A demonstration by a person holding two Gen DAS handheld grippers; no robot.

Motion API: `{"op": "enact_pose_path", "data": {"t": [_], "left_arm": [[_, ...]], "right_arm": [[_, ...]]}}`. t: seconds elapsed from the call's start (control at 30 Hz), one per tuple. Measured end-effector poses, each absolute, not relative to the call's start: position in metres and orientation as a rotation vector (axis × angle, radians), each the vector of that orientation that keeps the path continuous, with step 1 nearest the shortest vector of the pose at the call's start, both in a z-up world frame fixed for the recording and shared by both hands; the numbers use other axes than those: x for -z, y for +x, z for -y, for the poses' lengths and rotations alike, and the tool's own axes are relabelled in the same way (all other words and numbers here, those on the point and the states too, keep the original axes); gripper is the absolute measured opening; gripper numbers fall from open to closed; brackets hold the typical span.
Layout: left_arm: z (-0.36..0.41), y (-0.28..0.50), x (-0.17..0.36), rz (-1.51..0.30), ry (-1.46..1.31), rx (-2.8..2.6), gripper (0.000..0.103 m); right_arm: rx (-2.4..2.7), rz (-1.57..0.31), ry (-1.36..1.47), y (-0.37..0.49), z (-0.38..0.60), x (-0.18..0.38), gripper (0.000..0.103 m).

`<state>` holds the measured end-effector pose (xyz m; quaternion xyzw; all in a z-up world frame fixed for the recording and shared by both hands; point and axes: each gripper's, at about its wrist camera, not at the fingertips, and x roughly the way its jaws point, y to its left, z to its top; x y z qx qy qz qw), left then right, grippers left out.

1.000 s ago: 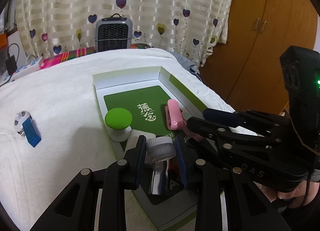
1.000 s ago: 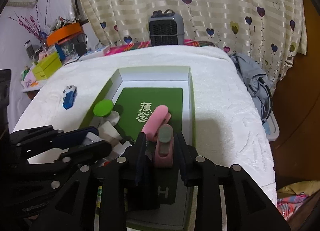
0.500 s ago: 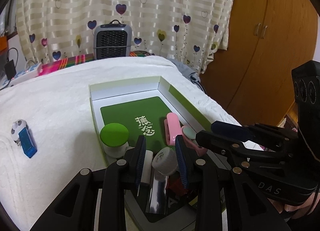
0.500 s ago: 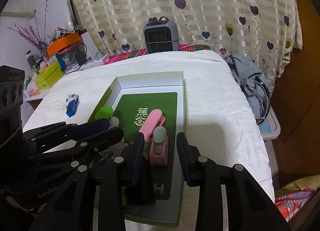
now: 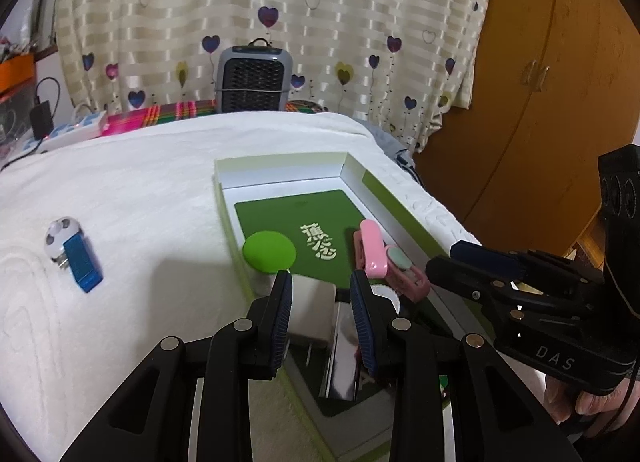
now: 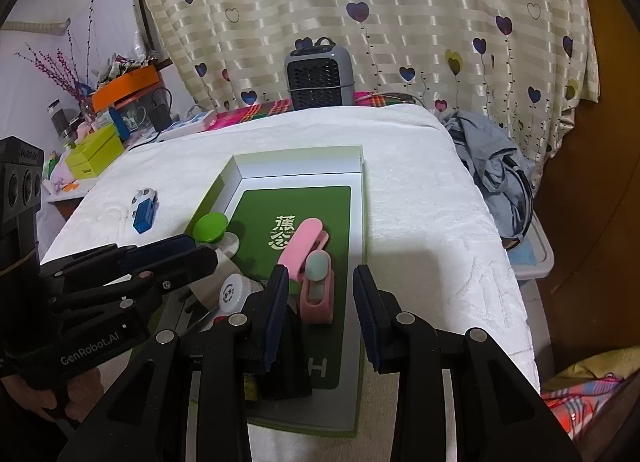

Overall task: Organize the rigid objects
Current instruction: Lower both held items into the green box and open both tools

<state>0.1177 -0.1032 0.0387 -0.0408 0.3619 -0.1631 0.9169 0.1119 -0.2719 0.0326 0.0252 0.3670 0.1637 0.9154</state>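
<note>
Fingers: both pairs open, empty | pink clip (image 6: 318,294) in tray (image 6: 360,166), just ahead of right pair

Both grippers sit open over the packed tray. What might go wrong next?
1. The left gripper hangs over the crowded near end of the tray; closing may catch the white block and its neighbours.
2. The blue USB stick lies outside on the cloth and may be missed.
</note>
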Motion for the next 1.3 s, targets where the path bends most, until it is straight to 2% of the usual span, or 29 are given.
{"op": "enact_pose_path", "data": {"t": [0.83,0.97,1.3], "left_arm": [[0.084,0.075,-0.057,-0.702,-0.069,0.307,0.029],[0.079,0.071,-0.058,-0.7,-0.069,0.297,0.029],[0.062,0.063,-0.06,-0.7,-0.078,0.268,0.029]], "right_arm": [[-0.405,-0.738,-0.003,0.081,0.239,-0.045,0.035],[-0.412,-0.73,-0.01,0.077,0.234,-0.048,0.039],[-0.432,-0.728,-0.035,0.07,0.215,-0.052,0.039]]}}
